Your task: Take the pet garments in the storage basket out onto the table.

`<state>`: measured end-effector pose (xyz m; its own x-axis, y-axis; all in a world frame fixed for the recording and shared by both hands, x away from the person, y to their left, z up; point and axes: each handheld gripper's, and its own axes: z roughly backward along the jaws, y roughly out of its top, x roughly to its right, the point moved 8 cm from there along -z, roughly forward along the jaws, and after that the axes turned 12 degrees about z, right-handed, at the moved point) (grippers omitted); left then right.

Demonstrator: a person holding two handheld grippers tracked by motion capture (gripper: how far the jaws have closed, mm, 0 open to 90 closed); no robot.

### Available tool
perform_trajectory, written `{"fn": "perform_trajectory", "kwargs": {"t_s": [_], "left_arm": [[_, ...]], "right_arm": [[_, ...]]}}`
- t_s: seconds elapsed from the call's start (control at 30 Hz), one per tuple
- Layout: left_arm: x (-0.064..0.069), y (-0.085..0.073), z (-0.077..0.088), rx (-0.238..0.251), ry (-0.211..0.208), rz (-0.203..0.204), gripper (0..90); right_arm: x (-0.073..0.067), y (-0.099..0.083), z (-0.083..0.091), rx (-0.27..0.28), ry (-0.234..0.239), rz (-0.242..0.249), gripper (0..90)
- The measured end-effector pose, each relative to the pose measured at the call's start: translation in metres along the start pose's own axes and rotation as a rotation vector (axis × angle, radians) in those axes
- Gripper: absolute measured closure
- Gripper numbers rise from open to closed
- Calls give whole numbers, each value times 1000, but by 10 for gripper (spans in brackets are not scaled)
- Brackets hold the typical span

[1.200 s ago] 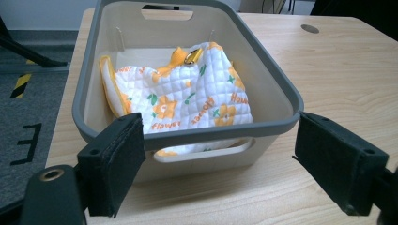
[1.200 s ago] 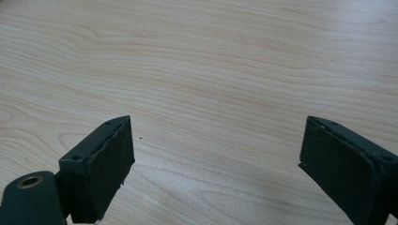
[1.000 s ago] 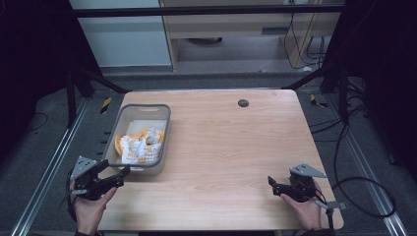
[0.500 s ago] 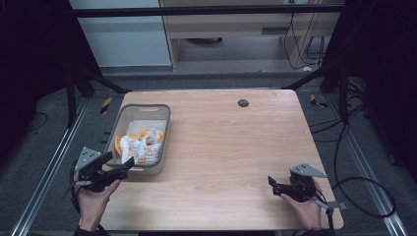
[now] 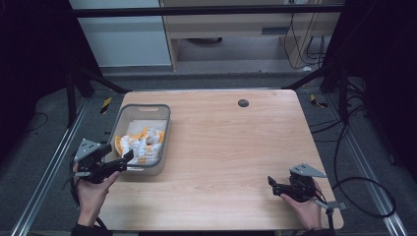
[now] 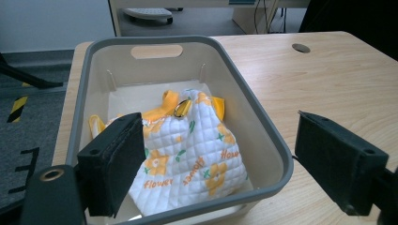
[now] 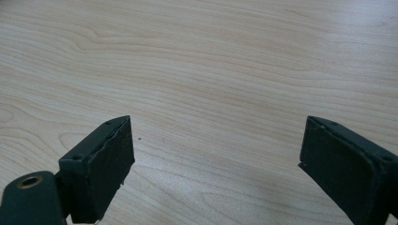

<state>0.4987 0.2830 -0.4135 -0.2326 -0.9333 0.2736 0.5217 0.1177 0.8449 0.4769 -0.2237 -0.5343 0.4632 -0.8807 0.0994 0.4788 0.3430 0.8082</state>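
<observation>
Jaws of my left gripper [image 6: 220,164] gape wide at the near rim of the grey plastic bin [image 6: 263,136] (white quilted cloth with orange flowers [image 6: 197,159] inside). My right gripper [image 7: 216,173] hangs open over the light wooden table [image 7: 211,70], well apart.

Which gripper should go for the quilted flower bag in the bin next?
Left. The left gripper is open at the grey bin's near rim, facing the quilted flower bag. The right gripper is open over bare table, well away.

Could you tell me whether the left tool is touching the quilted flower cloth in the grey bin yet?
Apart. In the left gripper view, the left tool is open above the bin rim, with the cloth lying lower inside.
</observation>
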Motion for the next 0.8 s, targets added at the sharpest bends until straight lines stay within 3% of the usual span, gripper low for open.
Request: {"fn": "perform_trajectory", "kwargs": {"t_s": [0.8], "left_arm": [[3, 19, -30, -91, 35, -30, 190]], "right_arm": [[0, 0, -1, -1, -5, 13, 103]]}}
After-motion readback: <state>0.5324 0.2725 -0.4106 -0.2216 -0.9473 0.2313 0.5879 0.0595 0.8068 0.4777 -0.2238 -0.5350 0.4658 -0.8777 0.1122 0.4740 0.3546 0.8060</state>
